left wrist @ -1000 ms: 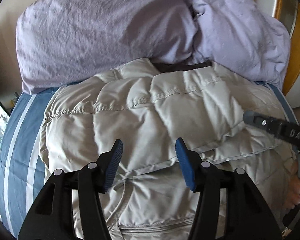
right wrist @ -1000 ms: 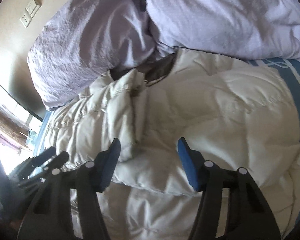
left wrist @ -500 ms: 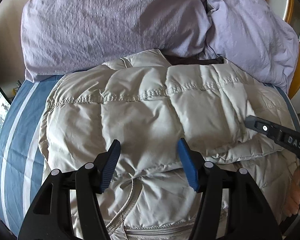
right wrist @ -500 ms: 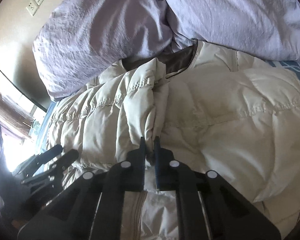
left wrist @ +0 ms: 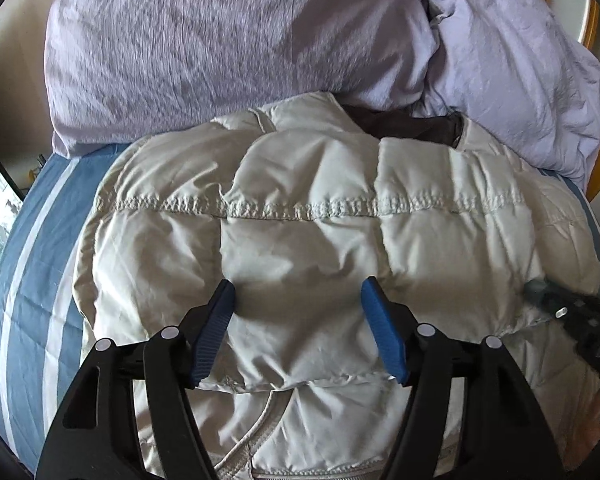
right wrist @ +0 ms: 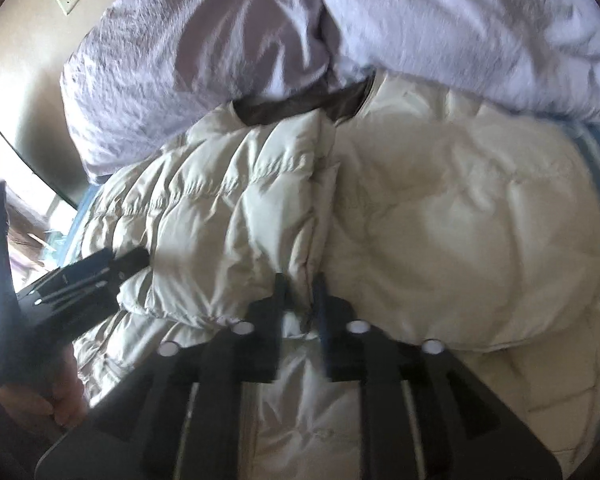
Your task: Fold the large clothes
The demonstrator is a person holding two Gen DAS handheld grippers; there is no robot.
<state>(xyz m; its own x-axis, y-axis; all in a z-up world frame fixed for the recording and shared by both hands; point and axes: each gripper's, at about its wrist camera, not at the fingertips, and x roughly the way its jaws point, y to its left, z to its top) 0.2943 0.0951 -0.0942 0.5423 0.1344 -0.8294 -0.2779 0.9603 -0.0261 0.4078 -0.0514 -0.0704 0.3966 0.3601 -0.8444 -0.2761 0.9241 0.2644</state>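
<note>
Spread across the blue striped bed sheet (left wrist: 28, 280) lay the cream puffer jacket (left wrist: 308, 240), collar tucked at twelve o'clock against the lilac duvet (left wrist: 220, 40). At six o'clock over the jacket hovered the left gripper (left wrist: 296, 304), fingers spread wide and clasping nothing. Pinched a raised fold of jacket: the right gripper (right wrist: 300, 300), fingers nearly together.

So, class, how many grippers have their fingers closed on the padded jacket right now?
1. The right gripper pinches a fold near the middle of the jacket. The left gripper hovers open above it, gripping nothing.
</note>
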